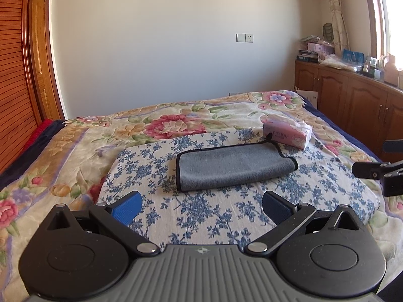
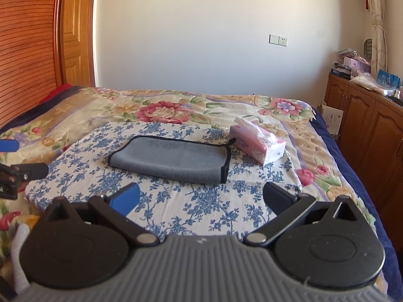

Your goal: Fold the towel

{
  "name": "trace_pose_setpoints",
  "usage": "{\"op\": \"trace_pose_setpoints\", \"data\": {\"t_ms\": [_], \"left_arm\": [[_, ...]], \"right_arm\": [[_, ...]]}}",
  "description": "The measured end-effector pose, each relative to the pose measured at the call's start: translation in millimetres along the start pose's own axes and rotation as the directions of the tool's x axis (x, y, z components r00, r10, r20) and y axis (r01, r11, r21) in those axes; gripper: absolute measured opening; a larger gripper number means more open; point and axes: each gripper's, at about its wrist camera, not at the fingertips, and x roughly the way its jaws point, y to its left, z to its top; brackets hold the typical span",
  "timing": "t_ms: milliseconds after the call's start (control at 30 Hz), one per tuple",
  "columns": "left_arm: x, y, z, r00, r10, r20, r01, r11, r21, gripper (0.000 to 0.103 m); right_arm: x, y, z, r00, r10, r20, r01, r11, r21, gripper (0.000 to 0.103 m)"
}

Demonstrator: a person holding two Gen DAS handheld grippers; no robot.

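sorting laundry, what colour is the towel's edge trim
Black trim on the grey towel, clearest in the left wrist view.

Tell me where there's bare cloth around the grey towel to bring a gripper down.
Free: the blue-flowered white cloth between the grey black-edged towel and the open left gripper and open right gripper; also left of the towel. Crowded: the far right corner, where the pink tissue pack sits near the towel's hanging loop.

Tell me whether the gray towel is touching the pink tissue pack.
Cannot tell. In the right wrist view the towel has its black corner loop ending right at the tissue pack, with no clear gap or contact visible.
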Motion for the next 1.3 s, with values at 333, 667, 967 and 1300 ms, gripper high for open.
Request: {"op": "trace_pose_setpoints", "data": {"t_ms": [333, 667, 967, 1300], "left_arm": [[-7.1, -6.1, -26.6, 1.000, -0.005, -0.020, 0.006, 1.000, 0.003, 0.103], [-6.5, -2.4, -48.5, 0.999, 0.003, -0.040, -0.004, 1.000, -0.022, 0.103], [-5.7, 1.8, -56.3, 1.000, 0.010, -0.016, -0.010, 0.999, -0.045, 0.103], [-8.6, 10.1, -53.3, 0.998, 0.044, 0.048, -0.040, 0.997, -0.069, 0.103]], "right_arm": [[-5.8, 6.7, -17.3, 1.000, 0.001, -0.015, -0.001, 1.000, 0.012, 0.103], [-10.0, 9.7, -29.9, 1.000, -0.025, -0.006, 0.025, 1.000, 0.013, 0.103], [-13.8, 10.3, -33.3, 0.999, -0.038, 0.024, 0.037, 0.999, 0.033, 0.103], [-16.5, 6.7, -35.7, 0.995, -0.071, 0.070, 0.068, 0.997, 0.038, 0.103]]}}
